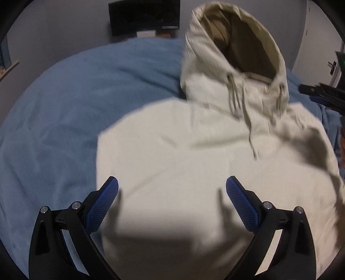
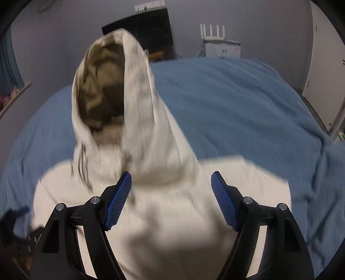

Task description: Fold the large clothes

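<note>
Cream hoodie (image 1: 183,150) lies spread on a blue blanket (image 1: 64,107) covering the bed, its body flat near the bed's near edge and its hood (image 1: 235,43) standing up toward the far edge, opening showing a tan lining. Two drawstrings (image 1: 237,101) hang from the hood's collar down over the chest.

In the left wrist view, the left gripper (image 1: 172,200) hovers over the hoodie's lower body with its jaws spread wide and nothing between them. Its blue textured pads (image 1: 101,206) hold no cloth; whether they touch the fabric I cannot tell. Their shadows fall on the cream cloth just below.

In the right wrist view, the right gripper (image 2: 171,198) sits over the chest just below the hood (image 2: 112,90), jaws likewise wide apart and empty. The blue pads (image 2: 118,202) flank the base of the hood without pinching it. The hood is blurred.

A dark screen (image 1: 144,16) stands beyond the bed's far edge.
</note>
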A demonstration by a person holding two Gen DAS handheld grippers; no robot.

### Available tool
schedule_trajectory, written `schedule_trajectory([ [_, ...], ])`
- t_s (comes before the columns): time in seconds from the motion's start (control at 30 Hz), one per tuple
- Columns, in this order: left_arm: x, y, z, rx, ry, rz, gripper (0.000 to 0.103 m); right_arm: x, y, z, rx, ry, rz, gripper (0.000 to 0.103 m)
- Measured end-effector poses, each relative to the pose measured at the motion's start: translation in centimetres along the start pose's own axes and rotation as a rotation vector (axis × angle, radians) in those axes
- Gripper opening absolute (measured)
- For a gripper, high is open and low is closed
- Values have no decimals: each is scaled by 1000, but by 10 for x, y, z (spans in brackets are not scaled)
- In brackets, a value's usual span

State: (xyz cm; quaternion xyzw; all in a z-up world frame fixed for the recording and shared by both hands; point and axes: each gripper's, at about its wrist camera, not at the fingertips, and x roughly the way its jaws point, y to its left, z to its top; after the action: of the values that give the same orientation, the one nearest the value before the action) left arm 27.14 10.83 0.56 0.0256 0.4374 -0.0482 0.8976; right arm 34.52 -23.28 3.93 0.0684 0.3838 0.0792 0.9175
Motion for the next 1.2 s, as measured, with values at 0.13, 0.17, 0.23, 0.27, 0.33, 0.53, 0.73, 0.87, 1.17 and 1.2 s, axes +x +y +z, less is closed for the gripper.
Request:
schedule_trajectory([
  [0.13, -3, 3, 28, -11, -63, 16, 96, 20, 9, 39, 54, -47, 54, 73],
  [0.17, -4, 2, 34, -12, -71, 11, 96, 26, 12, 48, 57, -62, 68, 72],
  [0.23, -3, 0, 46, -6, -91, 5, 96, 34, 14, 54, 64, -71, 92, 64],
  [0.27, -2, -2, 51, -2, -99, 6, 96, 39, 15, 56, 61, -66, 107, 51],
  [0.33, -4, -2, 54, -1, -117, -4, 96, 43, 18, 54, 25, -50, 103, 14],
  [0.53, -12, -4, 50, -14, -177, -28, 96, -1, 30, 16, -227, -165, 69, 6],
  [0.73, -27, -20, 45, 84, -271, -35, 96, -48, 25, -41, -381, -196, 107, 6],
  [0.87, -20, -44, 41, 192, -301, 29, 96, -55, 25, -85, -516, -177, 95, 6],
  [1.17, -10, -84, 25, 382, -271, 39, 18, -44, 15, -109, -480, -135, 146, 6],
  [1.2, -10, -87, 22, 385, -247, 14, 14, -43, 12, -103, -475, -139, 153, 6],
])
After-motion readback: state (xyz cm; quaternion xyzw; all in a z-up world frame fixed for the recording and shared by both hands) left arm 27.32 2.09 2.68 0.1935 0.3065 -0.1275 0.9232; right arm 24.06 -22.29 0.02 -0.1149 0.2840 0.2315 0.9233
